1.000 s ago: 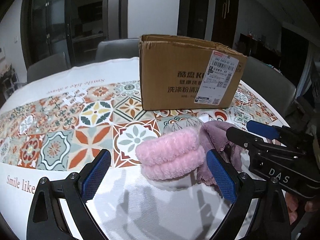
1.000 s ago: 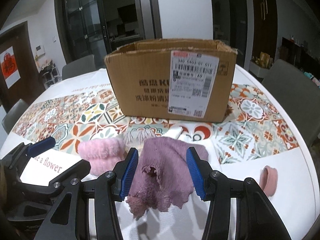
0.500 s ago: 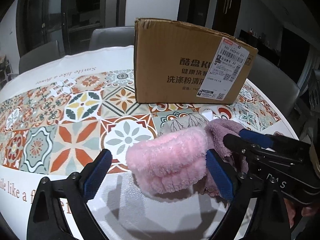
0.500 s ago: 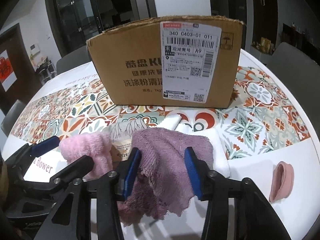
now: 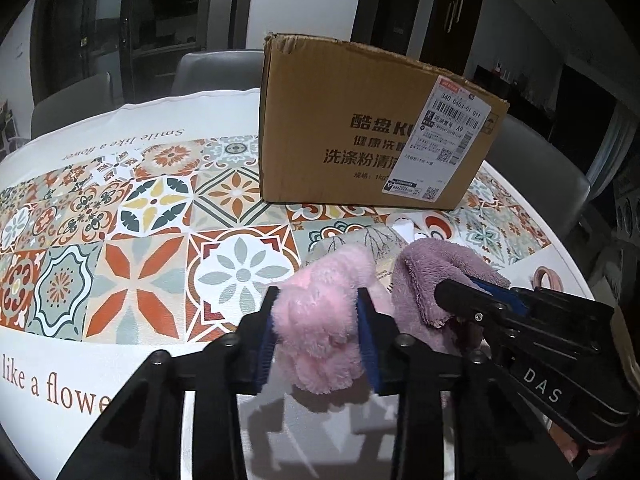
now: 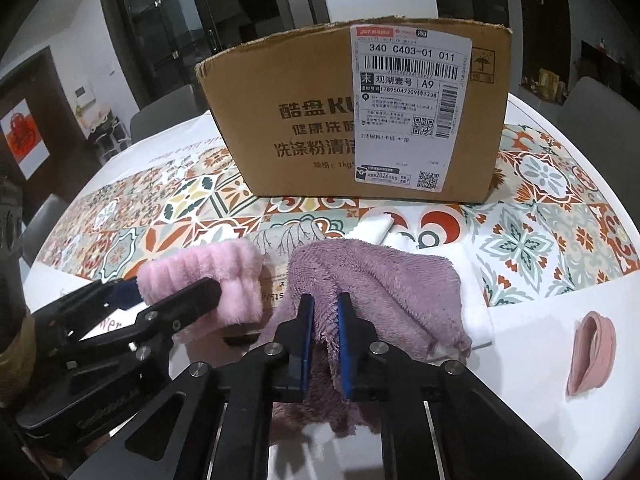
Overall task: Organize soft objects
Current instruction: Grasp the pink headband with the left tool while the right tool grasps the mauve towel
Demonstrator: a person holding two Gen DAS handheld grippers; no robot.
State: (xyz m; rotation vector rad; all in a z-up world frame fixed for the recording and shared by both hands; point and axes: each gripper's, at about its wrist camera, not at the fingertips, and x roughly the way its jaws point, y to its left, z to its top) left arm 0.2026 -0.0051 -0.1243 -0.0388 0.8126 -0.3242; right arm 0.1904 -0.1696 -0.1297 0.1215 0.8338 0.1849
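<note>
Two soft pieces are in your grip: your left gripper point(image 5: 318, 334) pinches the fluffy pink headband point(image 5: 320, 320), and your right gripper point(image 6: 323, 338) clamps a fold of the purple towel point(image 6: 376, 280) just beside it. Both sit before the cardboard box point(image 6: 320, 120), whose inside is hidden. A pink ring point(image 6: 592, 354) lies apart.

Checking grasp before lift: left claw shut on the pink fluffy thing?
Shut. Left claw squeezes the pink band between both blue pads, the plush bulging around them.
</note>
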